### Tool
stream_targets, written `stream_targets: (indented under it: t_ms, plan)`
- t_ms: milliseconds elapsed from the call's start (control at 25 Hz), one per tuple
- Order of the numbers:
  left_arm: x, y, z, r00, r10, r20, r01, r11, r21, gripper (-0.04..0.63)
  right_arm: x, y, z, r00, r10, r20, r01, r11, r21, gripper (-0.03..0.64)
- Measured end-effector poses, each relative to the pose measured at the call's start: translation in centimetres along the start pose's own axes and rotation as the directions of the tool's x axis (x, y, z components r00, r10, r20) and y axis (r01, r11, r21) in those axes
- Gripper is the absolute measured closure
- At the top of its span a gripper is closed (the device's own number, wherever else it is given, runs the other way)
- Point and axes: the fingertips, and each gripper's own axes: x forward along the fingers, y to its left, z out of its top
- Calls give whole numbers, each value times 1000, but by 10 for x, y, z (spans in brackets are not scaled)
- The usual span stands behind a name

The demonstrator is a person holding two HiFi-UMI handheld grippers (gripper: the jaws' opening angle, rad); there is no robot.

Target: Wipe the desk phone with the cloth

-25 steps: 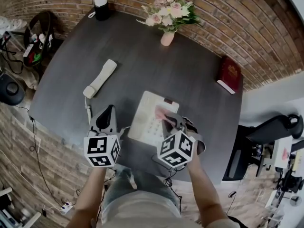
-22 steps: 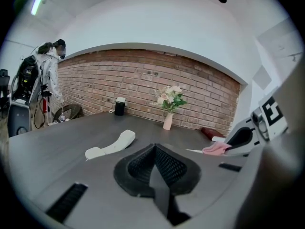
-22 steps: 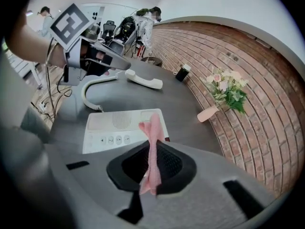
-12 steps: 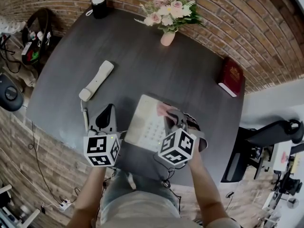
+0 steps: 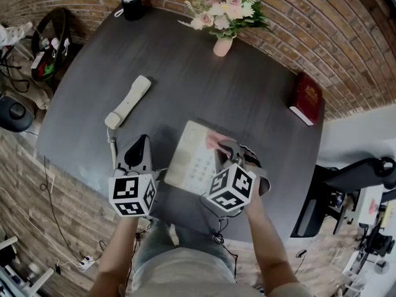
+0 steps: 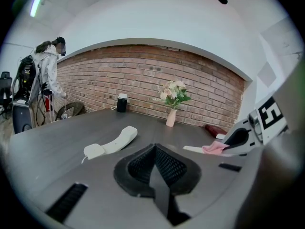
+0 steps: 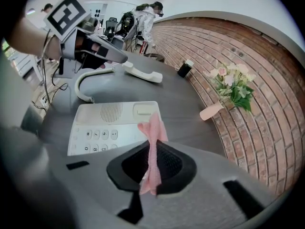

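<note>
The right gripper (image 7: 151,162) is clamped on the pink cloth (image 7: 153,132) above the phone (image 5: 190,159). The left gripper (image 6: 155,168), jaws together and empty, is at the phone's nine o'clock.

A vase (image 5: 223,46) of flowers is seen at the desk's (image 5: 247,104) top centre, a red book (image 5: 306,98) at right, a black cup (image 5: 130,5) at upper left.

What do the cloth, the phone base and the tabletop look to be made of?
Cloth: thin pink fabric, soft and matte; it hangs in limp folds where the right tool pinches it.
Phone base: off-white moulded plastic, smooth, faintly glossy, with moulded grille slots and keys.
Tabletop: dark grey, matte, faintly streaked grain; laminate or stained wood, can't tell which.
</note>
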Motion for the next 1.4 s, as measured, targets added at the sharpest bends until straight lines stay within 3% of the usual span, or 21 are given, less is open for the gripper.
stream_targets:
  t_ms: [1400]
  plan:
    - [-27,3,-15,1000,4,-24,-4,1000,11,592,-8,36,-10,1000,30,-7,-30,999,25,595]
